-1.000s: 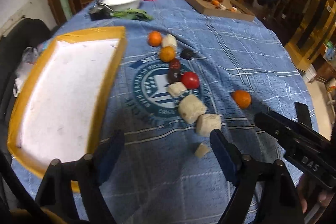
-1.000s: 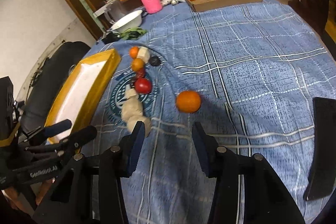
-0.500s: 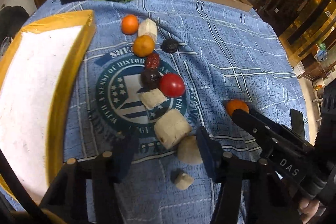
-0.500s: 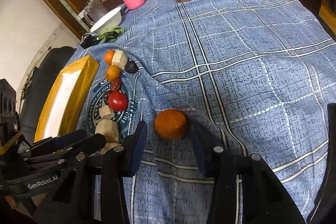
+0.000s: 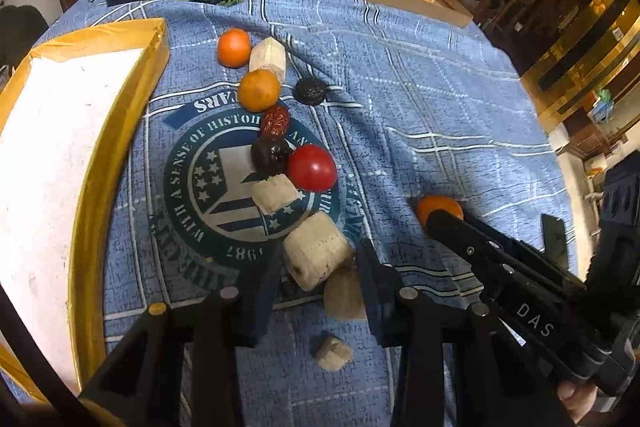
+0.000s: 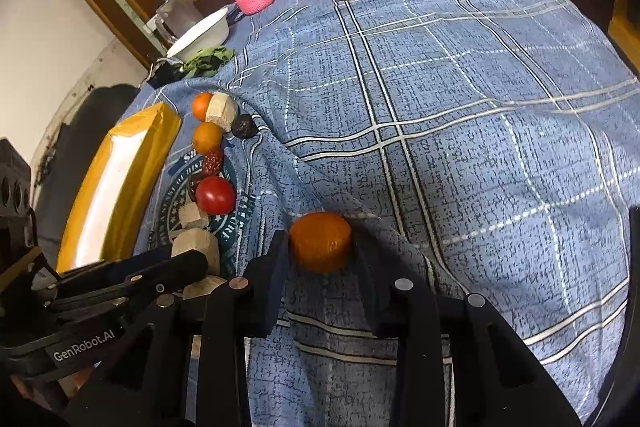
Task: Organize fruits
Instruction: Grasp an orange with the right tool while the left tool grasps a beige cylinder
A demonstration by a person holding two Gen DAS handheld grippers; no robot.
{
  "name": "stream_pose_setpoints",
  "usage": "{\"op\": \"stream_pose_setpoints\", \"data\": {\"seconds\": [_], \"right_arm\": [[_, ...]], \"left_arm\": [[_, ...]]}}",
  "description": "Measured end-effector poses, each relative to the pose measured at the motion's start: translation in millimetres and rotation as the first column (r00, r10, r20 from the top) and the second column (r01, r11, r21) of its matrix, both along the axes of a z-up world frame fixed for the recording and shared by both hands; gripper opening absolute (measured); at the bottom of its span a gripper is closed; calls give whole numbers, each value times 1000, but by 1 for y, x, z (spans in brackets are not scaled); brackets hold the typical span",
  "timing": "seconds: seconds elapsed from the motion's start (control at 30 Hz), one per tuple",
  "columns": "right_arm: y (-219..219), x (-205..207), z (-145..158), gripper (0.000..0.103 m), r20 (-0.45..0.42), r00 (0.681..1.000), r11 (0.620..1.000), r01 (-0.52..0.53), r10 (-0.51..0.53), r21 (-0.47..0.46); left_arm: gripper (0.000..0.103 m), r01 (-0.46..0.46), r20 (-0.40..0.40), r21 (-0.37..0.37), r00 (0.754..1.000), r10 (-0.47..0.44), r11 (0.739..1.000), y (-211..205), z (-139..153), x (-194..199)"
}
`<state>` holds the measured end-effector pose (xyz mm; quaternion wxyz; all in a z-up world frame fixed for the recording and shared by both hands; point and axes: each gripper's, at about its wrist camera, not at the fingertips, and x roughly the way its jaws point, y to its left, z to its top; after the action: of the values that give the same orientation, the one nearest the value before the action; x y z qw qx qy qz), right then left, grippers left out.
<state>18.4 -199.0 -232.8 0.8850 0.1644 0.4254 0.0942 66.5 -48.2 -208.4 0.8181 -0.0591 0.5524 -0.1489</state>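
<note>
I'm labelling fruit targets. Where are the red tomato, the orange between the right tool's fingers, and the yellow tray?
red tomato (image 5: 312,167), left wrist view, top.
orange (image 6: 320,241), right wrist view, front.
yellow tray (image 5: 86,211), left wrist view, rim.

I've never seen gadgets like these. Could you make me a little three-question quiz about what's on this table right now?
1. True or false: the lone orange sits between the fingers of the right gripper.
2. What lies between the fingers of the left gripper? A) the red tomato B) a pale cut chunk C) a dark date
3. What colour is the rim of the tray beside the row of fruit?

Key:
1. True; its jaws are closing around it.
2. B, the pale chunk; the tomato lies farther up the row. These jaws are closing too.
3. Yellow.
</note>
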Motion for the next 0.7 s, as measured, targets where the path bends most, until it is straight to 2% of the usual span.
{"op": "stream_pose_setpoints", "data": {"seconds": [0.3, 0.7], "right_arm": [[13, -19, 26, 31, 73, 997, 1000, -14, 15, -9], [57, -49, 54, 31, 147, 986, 996, -81, 84, -25]], "left_arm": [[40, -64, 79, -17, 995, 65, 998, 24, 31, -16], [40, -122, 168, -61, 977, 131, 991, 62, 65, -48]]}}
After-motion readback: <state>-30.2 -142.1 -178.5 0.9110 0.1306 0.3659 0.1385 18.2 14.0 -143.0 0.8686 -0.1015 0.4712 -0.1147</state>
